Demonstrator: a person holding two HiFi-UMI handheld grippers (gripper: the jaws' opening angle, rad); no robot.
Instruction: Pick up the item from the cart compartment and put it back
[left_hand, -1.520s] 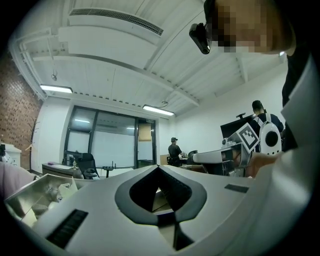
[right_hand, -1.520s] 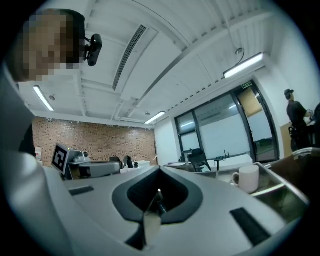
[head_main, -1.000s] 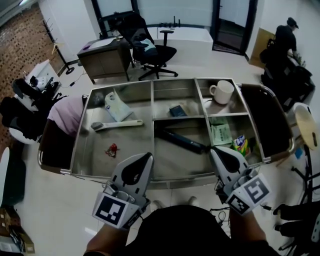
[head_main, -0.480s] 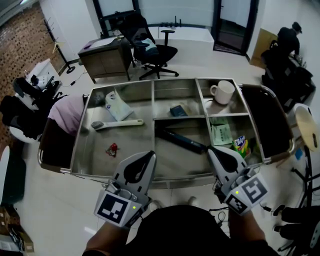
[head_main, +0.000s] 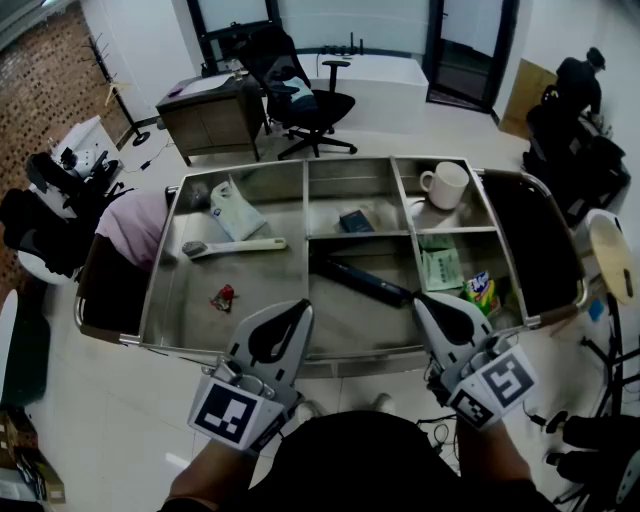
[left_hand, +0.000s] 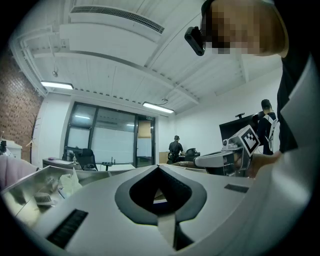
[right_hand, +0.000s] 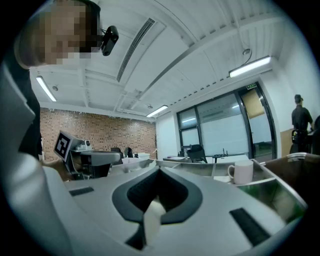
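Nudged the left gripper (head_main: 298, 312) a touch forward over the last second; otherwise changed nothing. Kept it and the right gripper (head_main: 425, 304) above the near rim of the cart (head_main: 352, 360), jaws of both pressed together on nothing. Left every item lying in its compartment, the black tube (head_main: 362, 281) nearest; evidently had not begun the pick.

Cart (head_main: 345, 325) open from above; upright dividers separate compartments. Left compartment: bare steel around small red item (head_main: 222, 298), white brush (head_main: 235, 247) crossing behind. Black cylinder (head_main: 360, 281) lies diagonally across centre compartment. Mug (head_main: 444, 184) crowds far-right compartment.
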